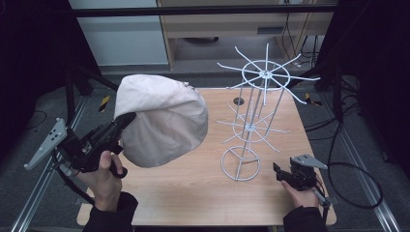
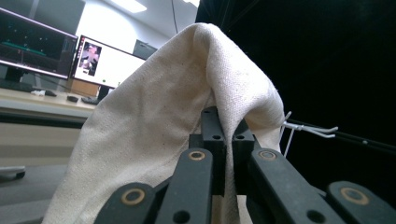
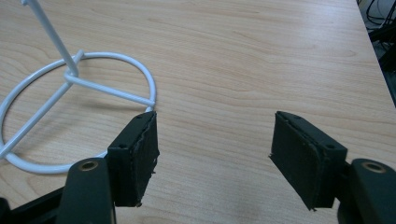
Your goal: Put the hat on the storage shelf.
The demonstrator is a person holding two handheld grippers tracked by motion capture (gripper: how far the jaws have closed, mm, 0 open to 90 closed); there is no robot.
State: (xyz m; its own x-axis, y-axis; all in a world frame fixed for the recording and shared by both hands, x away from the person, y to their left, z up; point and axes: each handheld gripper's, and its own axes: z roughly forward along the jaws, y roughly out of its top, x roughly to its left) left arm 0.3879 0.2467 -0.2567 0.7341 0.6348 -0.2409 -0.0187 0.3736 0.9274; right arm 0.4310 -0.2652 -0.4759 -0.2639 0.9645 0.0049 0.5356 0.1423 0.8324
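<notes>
One cream cloth hat (image 1: pixel 162 123) is the thing in hand, and it is off the tabletop (image 1: pixel 193 193); it hangs in the air at the left side, above the left edge of the wood, held up by the left hand-held gripper (image 1: pixel 126 119). In the left gripper view the two black jaws stand pressed together on a fold of the fabric (image 2: pixel 154 140), which drapes over them like a tent; so the grip is firm and the hat is carried by its edge. I judge that picking the hat up is done; what is left, as it seems, is to bring it across to the white wire rack (image 1: pixel 251 121) and set it on one of the prongs, and then to let it go. The hat is not yet touching the rack; it is near it, with a free gap between the cloth and the wires.

Counting outward: one hat; one wire rack, with two rings of prongs, an upper one (image 1: pixel 266 75) and a lower one (image 1: pixel 250 128), on one round base (image 1: pixel 240 163); no other hat hangs on any prong. Two hand-held grippers are in use; the right hand-held gripper (image 1: pixel 279 170) rests low on the tabletop just beside the round base (image 3: pixel 74 112), its jaws wide apart and with nothing between them. One small dark round mark (image 1: pixel 239 101) lies on the wood behind the rack.
</notes>
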